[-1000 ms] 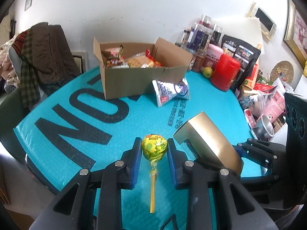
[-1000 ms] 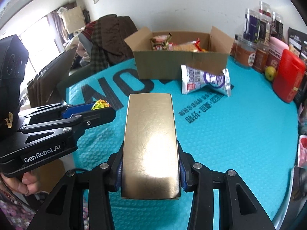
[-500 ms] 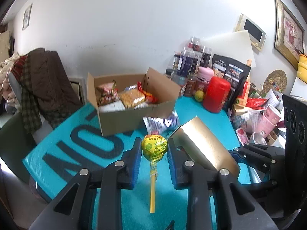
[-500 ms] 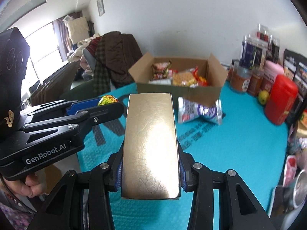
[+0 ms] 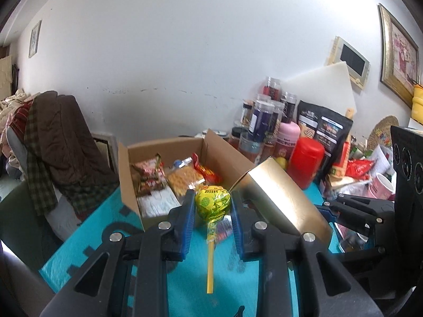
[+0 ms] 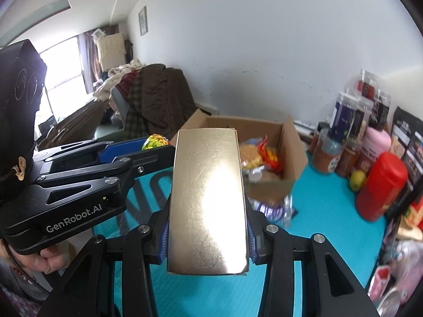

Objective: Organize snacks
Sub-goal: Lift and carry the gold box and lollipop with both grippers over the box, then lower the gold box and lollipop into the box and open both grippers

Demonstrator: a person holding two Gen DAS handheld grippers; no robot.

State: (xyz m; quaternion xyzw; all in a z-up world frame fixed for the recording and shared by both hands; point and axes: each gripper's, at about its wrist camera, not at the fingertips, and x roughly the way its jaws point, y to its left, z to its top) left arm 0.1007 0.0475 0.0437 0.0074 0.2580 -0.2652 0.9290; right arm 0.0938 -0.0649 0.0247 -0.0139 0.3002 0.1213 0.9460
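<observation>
My left gripper is shut on a yellow-green lollipop, its yellow stick hanging down toward me. It is raised above the teal table, close before the open cardboard box that holds several snack packs. My right gripper is shut on a gold box, held up beside the left gripper. The gold box also shows in the left wrist view. The cardboard box lies just ahead. A purple-white snack bag lies on the table before the box.
Jars and canisters, a red container, a pink bottle and black pouches crowd the back right. A chair with a brown coat stands at the left. A green fruit sits by the red container.
Both grippers have risen and moved forward toward the cardboard box, each keeping its item. The box now sits much nearer in both views.
</observation>
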